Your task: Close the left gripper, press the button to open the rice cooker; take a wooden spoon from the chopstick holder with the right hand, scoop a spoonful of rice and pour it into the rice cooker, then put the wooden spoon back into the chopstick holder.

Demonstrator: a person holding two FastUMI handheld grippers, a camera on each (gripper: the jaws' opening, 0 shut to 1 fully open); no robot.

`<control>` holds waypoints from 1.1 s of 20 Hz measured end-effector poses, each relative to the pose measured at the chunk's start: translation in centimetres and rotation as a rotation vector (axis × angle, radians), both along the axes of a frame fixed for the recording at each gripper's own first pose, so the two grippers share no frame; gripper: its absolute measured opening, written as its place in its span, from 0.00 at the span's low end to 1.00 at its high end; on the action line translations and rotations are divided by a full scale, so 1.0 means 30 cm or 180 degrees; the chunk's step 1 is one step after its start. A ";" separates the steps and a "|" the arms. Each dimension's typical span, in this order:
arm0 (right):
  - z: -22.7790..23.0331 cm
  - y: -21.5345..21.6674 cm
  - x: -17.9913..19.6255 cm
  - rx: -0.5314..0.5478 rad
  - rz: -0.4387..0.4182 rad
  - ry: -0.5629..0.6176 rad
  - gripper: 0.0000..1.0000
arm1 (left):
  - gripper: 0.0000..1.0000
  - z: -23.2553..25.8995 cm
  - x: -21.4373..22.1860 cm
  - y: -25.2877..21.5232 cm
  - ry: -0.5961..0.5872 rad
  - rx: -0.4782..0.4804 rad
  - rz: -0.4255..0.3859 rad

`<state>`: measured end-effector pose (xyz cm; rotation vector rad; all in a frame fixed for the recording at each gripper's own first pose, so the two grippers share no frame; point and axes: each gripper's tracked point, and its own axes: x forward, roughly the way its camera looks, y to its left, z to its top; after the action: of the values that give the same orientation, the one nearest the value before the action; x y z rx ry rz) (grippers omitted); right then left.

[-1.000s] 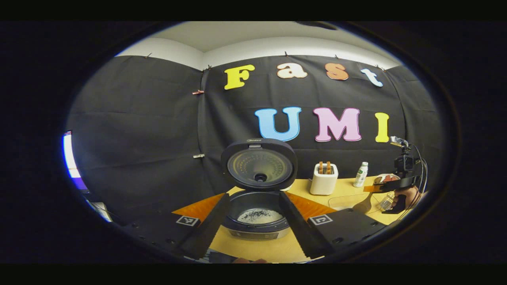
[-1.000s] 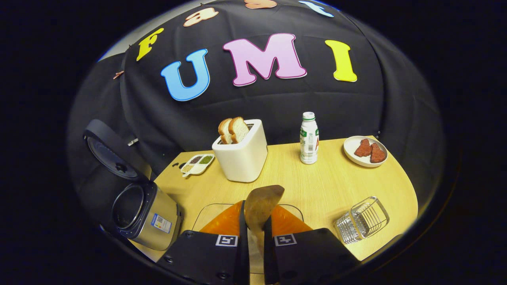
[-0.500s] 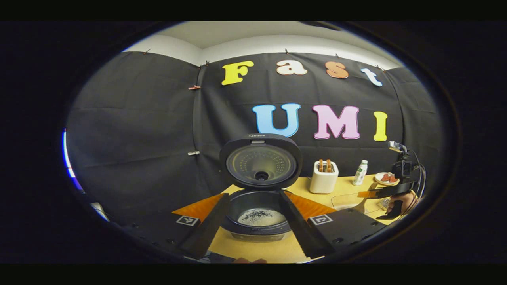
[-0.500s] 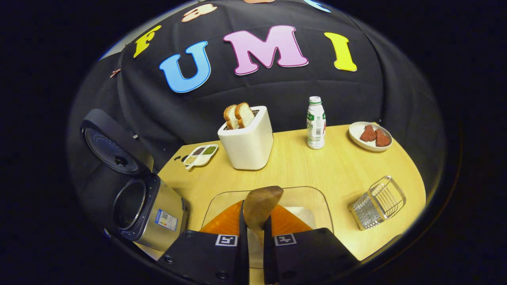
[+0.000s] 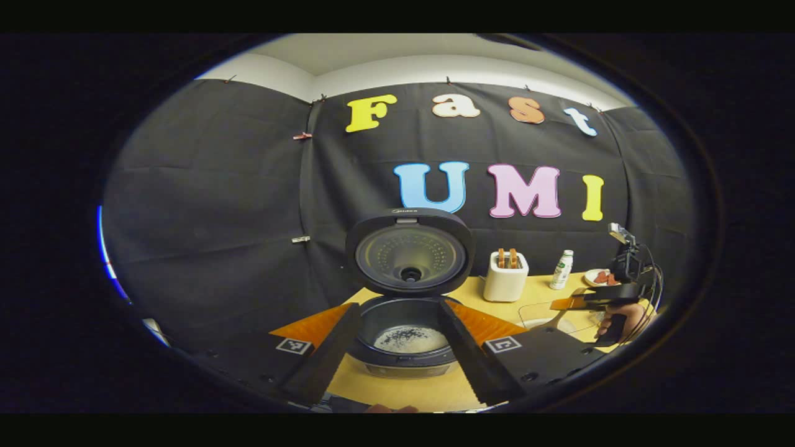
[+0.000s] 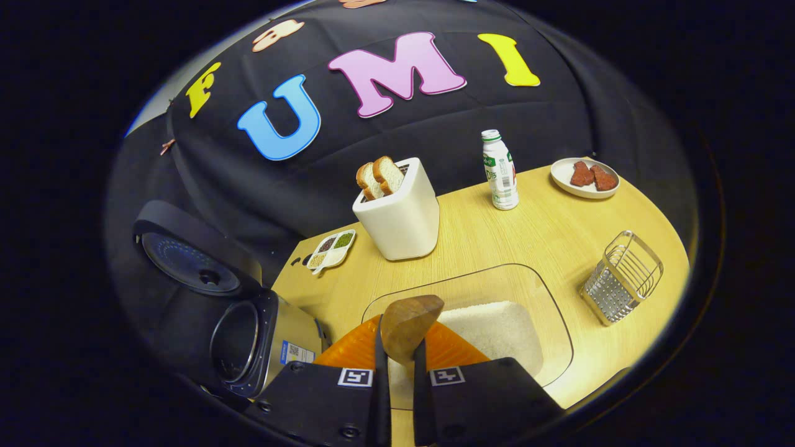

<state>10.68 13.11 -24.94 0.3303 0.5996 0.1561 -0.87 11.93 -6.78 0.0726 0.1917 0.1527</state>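
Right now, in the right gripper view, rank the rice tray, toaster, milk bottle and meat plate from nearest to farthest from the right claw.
1. Rice tray: directly under and ahead of the right claw, which grips the wooden spoon.
2. Toaster: beyond the tray, slightly left.
3. Milk bottle: farther back, right of the toaster.
4. Meat plate: far right corner.

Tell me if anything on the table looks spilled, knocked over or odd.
Nothing stands out. The rice cooker is open, the rice sits inside its clear tray, the chopstick holder and bottle stand upright, and the right gripper holds the wooden spoon.
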 end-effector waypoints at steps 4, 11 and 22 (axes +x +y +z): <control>0.001 -0.021 0.007 0.0448 -0.0290 0.0157 0.18 | 0.87 -0.001 -0.014 0.008 0.0014 0.0018 -0.0006; 0.038 -0.109 0.023 0.0930 -0.0591 0.0208 0.18 | 0.86 -0.012 -0.021 -0.036 0.0057 -0.0001 -0.0042; 0.206 -0.138 0.042 0.1312 -0.0672 0.0080 0.18 | 0.86 0.013 -0.052 -0.088 0.0012 0.0012 -0.0038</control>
<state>11.94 8.99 -18.76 0.7925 0.5512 0.0711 -2.42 9.30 -6.40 0.0776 0.1946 0.1410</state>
